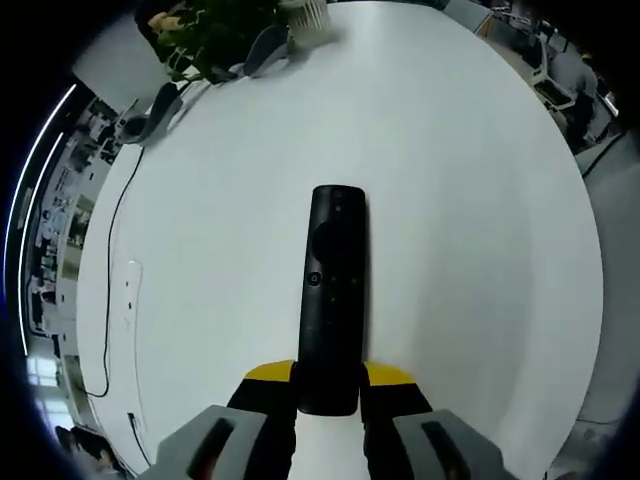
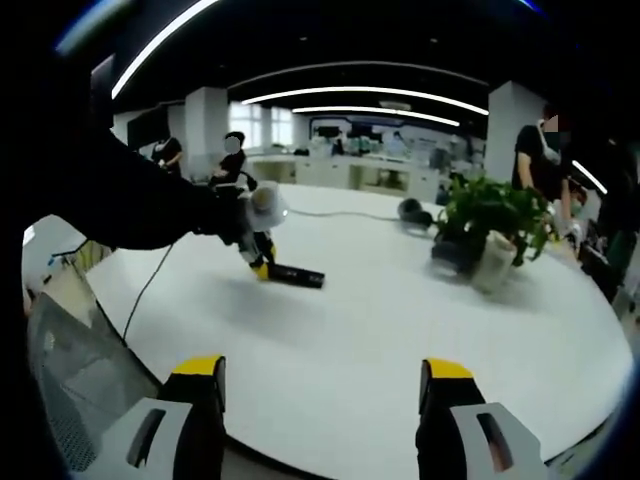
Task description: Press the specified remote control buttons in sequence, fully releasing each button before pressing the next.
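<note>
Remote (image 1: pixel 332 300) clamped in left claw (image 1: pixel 330 385); right claw (image 2: pixel 320 385) apart, far back; blind approach risks wrong button.

Setting: open-plan office | large white round table (image 2: pixel 400 330) with potted plant (image 2: pixel 487 222), headphones (image 2: pixel 411 211), white power strip (image 1: pixel 128 290) and black cable (image 1: pixel 112 260) | long ceiling light strips (image 2: pixel 370 97) | rows of desks (image 2: pixel 340 172) behind | people (image 2: pixel 232 160) at workstations
</note>
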Tool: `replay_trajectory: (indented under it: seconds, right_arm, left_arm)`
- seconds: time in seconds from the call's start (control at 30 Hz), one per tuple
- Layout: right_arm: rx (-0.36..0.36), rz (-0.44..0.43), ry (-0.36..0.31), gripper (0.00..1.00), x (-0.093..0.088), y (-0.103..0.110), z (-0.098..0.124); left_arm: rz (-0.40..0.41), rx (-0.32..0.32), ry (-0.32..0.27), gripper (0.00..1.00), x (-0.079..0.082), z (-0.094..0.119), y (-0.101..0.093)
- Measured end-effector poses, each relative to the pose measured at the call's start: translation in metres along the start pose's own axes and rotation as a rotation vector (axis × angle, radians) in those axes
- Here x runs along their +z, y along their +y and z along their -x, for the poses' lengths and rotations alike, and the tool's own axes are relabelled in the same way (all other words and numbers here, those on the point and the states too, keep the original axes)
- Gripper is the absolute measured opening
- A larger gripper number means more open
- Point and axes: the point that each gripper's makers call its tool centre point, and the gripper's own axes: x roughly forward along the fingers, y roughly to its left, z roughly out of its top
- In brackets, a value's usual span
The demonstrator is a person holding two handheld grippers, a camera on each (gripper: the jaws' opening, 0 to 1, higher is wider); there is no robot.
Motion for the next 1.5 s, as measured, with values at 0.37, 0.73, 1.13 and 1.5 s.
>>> replay_trajectory:
  seconds: [0.37, 0.73, 1.13, 1.5]
  right_arm:
    - [-0.001, -0.004, -0.002, 0.78, 0.000, -0.001, 0.001]
    - [0.001, -0.001, -0.020, 0.78, 0.004, 0.000, 0.002]
    - [-0.009, -0.001, -0.078, 0.80, 0.013, -0.003, 0.006]
    - [-0.017, 0.014, -0.082, 0.82, 0.014, -0.004, 0.004]
  left_arm:
    - [-0.014, -0.014, 0.018, 0.23, 0.004, -0.005, 0.008]
    - [0.001, -0.094, -0.002, 0.26, 0.002, -0.007, 0.009]
    - [-0.043, 0.179, -0.048, 0.58, 0.005, 0.001, 0.036]
    - [0.283, 0.274, -0.155, 0.77, -0.003, 0.024, 0.052]
